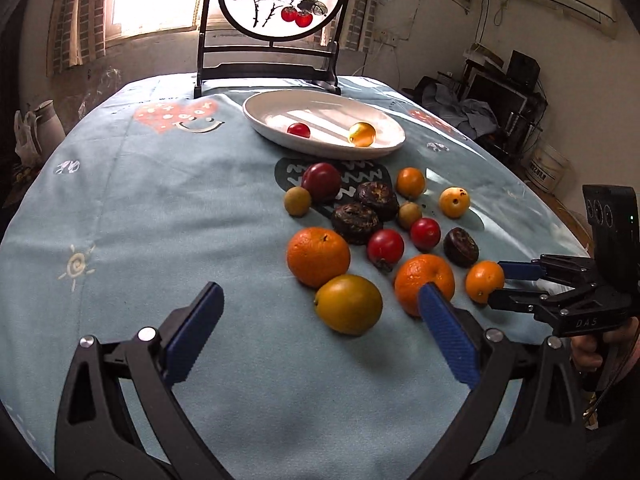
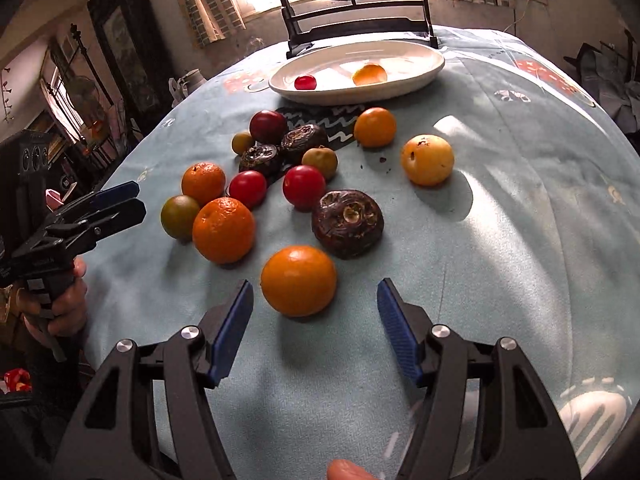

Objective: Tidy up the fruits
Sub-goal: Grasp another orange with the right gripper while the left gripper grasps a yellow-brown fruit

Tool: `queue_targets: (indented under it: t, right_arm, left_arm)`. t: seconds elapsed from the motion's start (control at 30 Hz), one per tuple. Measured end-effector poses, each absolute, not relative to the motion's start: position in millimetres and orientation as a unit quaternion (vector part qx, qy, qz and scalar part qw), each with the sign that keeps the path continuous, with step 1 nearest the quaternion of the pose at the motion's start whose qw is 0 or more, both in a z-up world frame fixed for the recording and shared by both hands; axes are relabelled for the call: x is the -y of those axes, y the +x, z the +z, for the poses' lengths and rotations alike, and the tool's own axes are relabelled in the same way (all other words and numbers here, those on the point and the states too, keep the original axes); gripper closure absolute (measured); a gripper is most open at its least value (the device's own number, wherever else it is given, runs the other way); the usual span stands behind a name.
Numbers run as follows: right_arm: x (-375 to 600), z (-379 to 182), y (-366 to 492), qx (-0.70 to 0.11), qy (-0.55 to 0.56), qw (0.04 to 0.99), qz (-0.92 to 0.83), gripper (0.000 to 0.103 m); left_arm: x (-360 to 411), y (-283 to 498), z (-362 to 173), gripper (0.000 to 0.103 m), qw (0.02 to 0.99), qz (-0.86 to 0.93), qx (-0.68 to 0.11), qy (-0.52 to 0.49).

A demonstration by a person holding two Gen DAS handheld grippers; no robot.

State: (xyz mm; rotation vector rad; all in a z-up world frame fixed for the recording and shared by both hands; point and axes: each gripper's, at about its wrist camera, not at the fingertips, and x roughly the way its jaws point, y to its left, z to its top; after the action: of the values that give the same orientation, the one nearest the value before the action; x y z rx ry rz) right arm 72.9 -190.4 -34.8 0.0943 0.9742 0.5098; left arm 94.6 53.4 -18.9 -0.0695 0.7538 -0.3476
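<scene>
Right wrist view: right gripper (image 2: 315, 330) open, empty, an orange (image 2: 298, 280) just beyond its fingertips.

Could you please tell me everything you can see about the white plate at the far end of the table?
The white plate is a shallow, glossy oval dish, ceramic by its look, lying flat on the light blue tablecloth just in front of a dark-framed screen. Sunlight streaks its inside. It holds two small fruits set apart: a red one and a yellow-orange one. The other fruits lie on the cloth nearer the camera; neither tool touches the plate.
</scene>
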Motion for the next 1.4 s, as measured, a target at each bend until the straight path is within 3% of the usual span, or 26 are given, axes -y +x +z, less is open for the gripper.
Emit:
queue_targets:
  t: [0.47, 0.7, 0.87, 0.93, 1.0, 1.4]
  right_arm:
    - [174, -37, 67, -0.456, 0.029, 0.854, 0.25, 0.044]
    - [177, -40, 71, -0.451, 0.045, 0.859, 0.238, 0.061]
    - [188, -41, 66, -0.449, 0.07, 0.854, 0.255, 0.062]
    - [193, -43, 66, -0.449, 0.08, 0.851, 0.261, 0.062]
    - [194, -42, 66, -0.449, 0.084, 0.85, 0.262, 0.062]
    - [207, -40, 59, -0.451, 0.107, 0.846, 0.262, 0.062]
  left_arm:
    - [-40, 86, -18, 0.004, 0.921, -0.174, -0.348, 0.007]
    - [-31, 90, -24, 0.005, 0.916, -0.155, -0.368, 0.036]
    - [-28, 90, -27, 0.013, 0.916, -0.149, -0.369, 0.046]
    - [-26, 91, -29, 0.026, 0.913, -0.154, -0.374, 0.05]
    - [-24, 94, -31, 0.031, 0.91, -0.149, -0.382, 0.056]
    - [-8, 99, -38, 0.033, 0.898, -0.152, -0.402, 0.091]
